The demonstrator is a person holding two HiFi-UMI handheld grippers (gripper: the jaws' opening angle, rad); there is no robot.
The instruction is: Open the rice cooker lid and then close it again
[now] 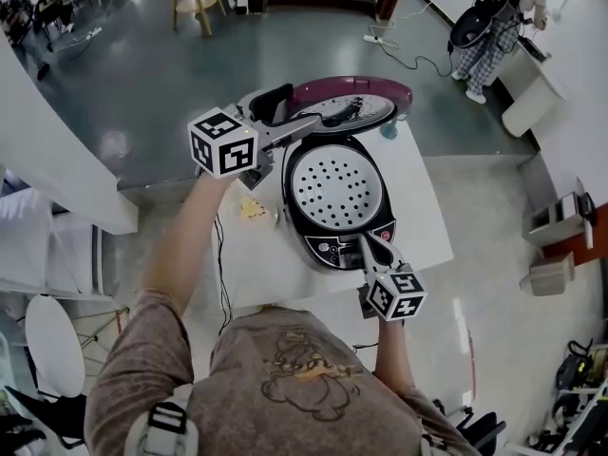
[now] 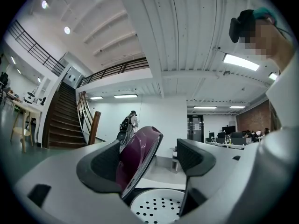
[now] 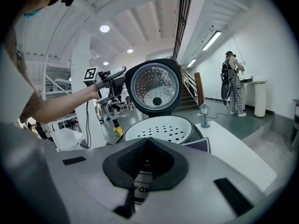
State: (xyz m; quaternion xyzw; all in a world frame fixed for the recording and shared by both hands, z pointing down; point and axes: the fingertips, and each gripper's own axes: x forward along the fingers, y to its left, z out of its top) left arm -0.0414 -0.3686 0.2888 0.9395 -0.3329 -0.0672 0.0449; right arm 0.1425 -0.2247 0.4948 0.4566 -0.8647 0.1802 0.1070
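From above, the rounded cooker (image 1: 328, 247) sits on a white table (image 1: 418, 226), its glossy purple lid (image 1: 356, 98) raised. In the left gripper view, the left gripper (image 2: 148, 160) is spread around the lid's rim. In the right gripper view, the right gripper (image 3: 145, 164) is pressed together before the perforated tray (image 3: 159, 127).

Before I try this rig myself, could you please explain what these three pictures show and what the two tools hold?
A person holds a two-jaw gripper in each hand. One picture looks down from a head camera; the other two come from cameras on the grippers. On the white table stands a rice cooker with its purple lid raised. The left gripper is open, with the lid's edge between its jaws. The right gripper is shut at the cooker's front, holding nothing I can see.
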